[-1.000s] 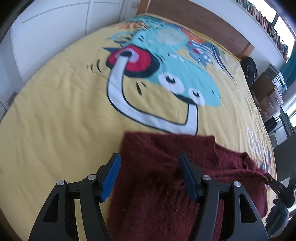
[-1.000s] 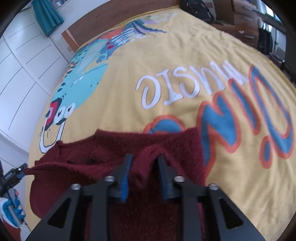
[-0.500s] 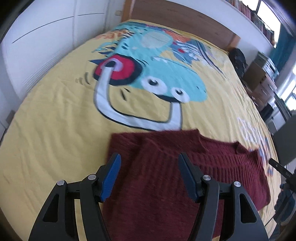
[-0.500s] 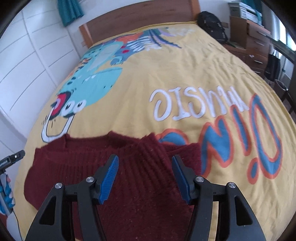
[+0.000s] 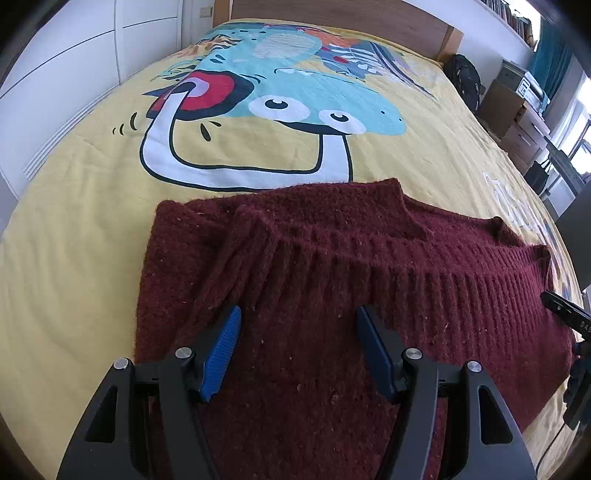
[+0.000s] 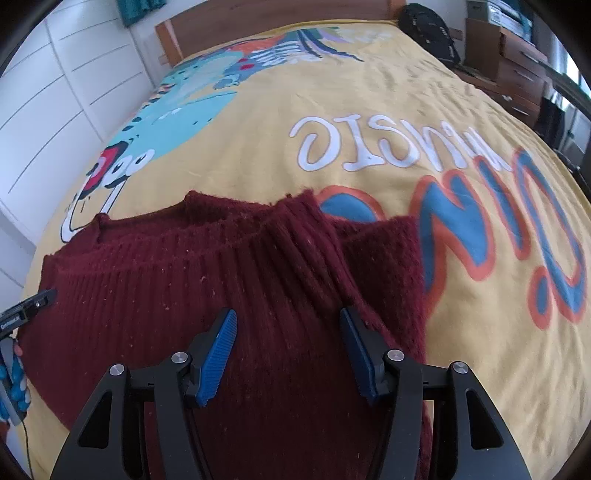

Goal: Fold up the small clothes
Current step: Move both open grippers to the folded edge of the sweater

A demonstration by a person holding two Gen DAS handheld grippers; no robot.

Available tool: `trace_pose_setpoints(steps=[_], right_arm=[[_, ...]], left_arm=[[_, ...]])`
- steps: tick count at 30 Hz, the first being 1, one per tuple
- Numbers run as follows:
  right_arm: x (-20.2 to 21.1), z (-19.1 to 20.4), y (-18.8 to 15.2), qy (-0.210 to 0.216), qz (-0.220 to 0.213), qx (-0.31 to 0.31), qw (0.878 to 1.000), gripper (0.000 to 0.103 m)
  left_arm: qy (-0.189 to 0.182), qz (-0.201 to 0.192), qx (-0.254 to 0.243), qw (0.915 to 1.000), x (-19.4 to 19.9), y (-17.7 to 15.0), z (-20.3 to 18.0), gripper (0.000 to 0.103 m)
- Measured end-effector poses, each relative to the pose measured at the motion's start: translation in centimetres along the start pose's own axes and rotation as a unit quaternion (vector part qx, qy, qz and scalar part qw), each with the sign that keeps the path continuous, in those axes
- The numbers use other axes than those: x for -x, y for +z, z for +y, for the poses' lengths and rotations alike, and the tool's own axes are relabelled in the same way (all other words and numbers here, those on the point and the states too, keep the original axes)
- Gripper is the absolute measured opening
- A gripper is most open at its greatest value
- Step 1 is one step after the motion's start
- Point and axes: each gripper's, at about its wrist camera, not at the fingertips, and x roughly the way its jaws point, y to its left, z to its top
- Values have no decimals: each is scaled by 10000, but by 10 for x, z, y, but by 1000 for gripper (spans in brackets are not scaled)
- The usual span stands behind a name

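Observation:
A dark red knitted sweater (image 5: 332, 258) lies spread on the yellow cartoon bedspread (image 5: 74, 221), its ribbed hem toward the headboard. My left gripper (image 5: 298, 314) hovers over the sweater's left part, open, blue pads apart and nothing pressed between them. In the right wrist view the same sweater (image 6: 166, 288) has a folded layer at its right side. My right gripper (image 6: 288, 314) hangs over it with jaws wide and closing slightly, the pads clear of the knit. Each gripper's tip shows at the edge of the other's view: the right gripper (image 5: 565, 310), the left gripper (image 6: 26, 306).
A wooden headboard (image 5: 332, 14) ends the bed at the back. White wardrobe doors (image 5: 55, 74) run along the left. A black backpack (image 6: 428, 26) and wooden drawers (image 6: 517, 66) stand to the right of the bed.
The right gripper let go of the pinched fold of sweater and stands wide. The sweater has settled flat on the bed. Both grippers have sunk and rolled level.

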Motion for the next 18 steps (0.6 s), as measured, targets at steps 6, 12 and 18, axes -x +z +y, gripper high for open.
trace_pose_setpoints(steps=[6,12,18], right_arm=[[37,32,-24,-95,-439,165,9989,61],[31,43,-57,-218,-237,393,9987,61],[29,29,-76,33,-100,205,9997,61]], left_arm=[[333,-178,-69,9993,23,-12,-8,59],[759,-557,104,9955,40,-46,-10,59],[987,-565,88,9935,37,-68,-18,59]])
